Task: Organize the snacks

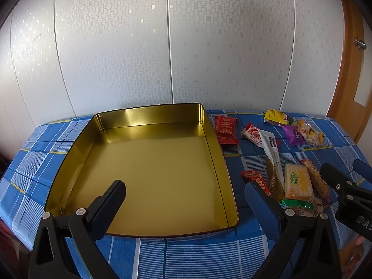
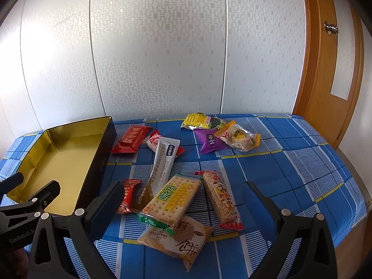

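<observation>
Both my grippers, left [image 1: 184,201] and right [image 2: 183,203], spread wide, hold nothing; gold tin [image 1: 148,114] bare, cracker pack [image 2: 173,200] beside it.

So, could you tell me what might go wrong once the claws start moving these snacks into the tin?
1. The green-and-yellow cracker packet lies on top of the tan pastry packet and the white sachet, so lifting one could drag the others.
2. The open right claw sits close to the red-ended sesame bar and might nudge it.
3. The open left claw hovers over the empty gold tin and could knock its wall.
</observation>
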